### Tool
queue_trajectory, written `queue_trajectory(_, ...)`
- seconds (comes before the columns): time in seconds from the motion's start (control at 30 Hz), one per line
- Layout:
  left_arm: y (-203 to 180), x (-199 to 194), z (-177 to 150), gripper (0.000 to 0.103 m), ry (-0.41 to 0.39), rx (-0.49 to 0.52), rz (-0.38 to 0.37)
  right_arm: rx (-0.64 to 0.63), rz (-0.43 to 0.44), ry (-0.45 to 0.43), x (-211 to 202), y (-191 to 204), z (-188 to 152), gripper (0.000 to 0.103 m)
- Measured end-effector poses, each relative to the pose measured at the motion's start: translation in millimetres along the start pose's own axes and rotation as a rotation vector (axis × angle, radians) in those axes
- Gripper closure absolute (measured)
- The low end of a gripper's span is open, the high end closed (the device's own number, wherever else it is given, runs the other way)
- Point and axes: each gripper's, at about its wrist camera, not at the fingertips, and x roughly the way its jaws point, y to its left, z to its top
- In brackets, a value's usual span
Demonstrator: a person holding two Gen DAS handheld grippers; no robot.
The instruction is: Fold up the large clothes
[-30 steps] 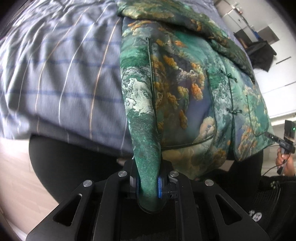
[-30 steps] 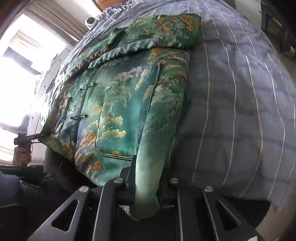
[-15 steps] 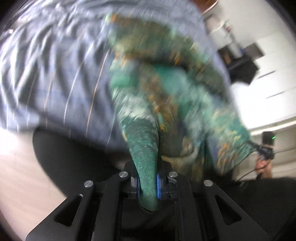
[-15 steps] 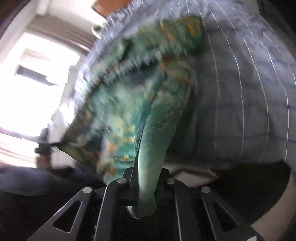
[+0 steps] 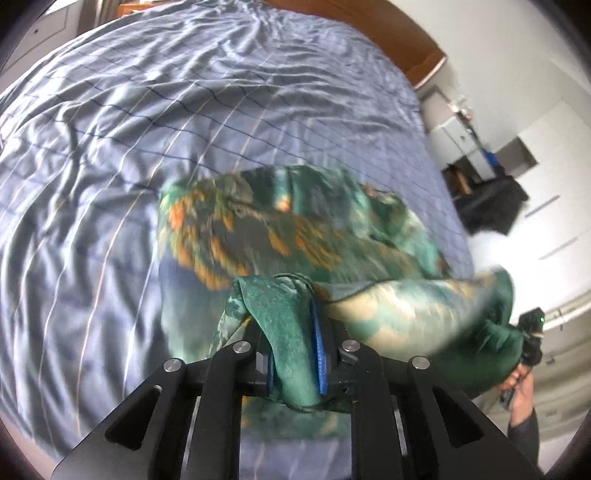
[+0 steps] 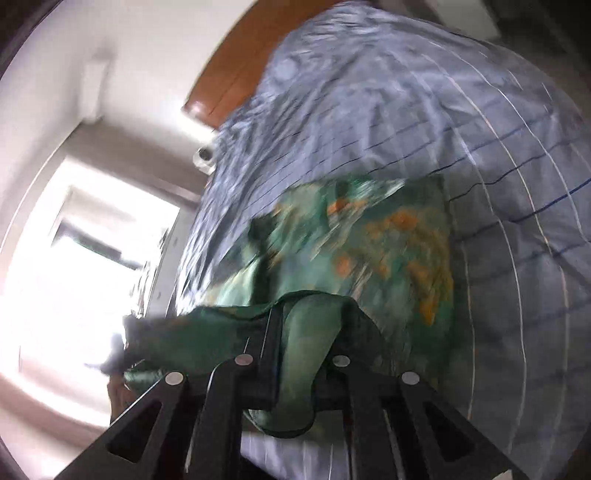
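Jacket pinched by both grippers; left view alone, blurrily, shows cabinets.

My left wrist camera sits just behind the left gripper and looks forward along its fingers, down over the bed toward the wooden headboard. My right wrist camera rides behind the right gripper, rolled to one side, facing the same headboard with a bright window at its left. Both lenses are very near the jacket and share it, the striped bedding and the headboard; the left view also catches my other hand.
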Motion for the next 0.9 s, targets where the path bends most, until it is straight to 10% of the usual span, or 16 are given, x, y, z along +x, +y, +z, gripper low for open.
queue_trajectory(0.27,0,29,11,0.030,0.056,-0.126,-0.088,0.295,0.017,-0.030,62,-57,11,0.077)
queue_trajectory(0.4,4,1,23,0.020,0.013,-0.170,-0.157,0.359,0.173,-0.038,60,-58,18,0.021)
queue_trajectory(0.47,11,-17,26,0.009,-0.042,-0.185,-0.167,0.331,0.190,-0.073,49,-49,27,0.013)
queue_trajectory(0.67,28,-41,11,0.003,-0.037,-0.037,-0.124,0.192,0.105,-0.160,6,-26,44,0.013)
queue_trajectory(0.9,-2,12,-34,0.004,0.126,0.291,0.059,-0.133,-0.172,0.002,22,-2,24,0.013)
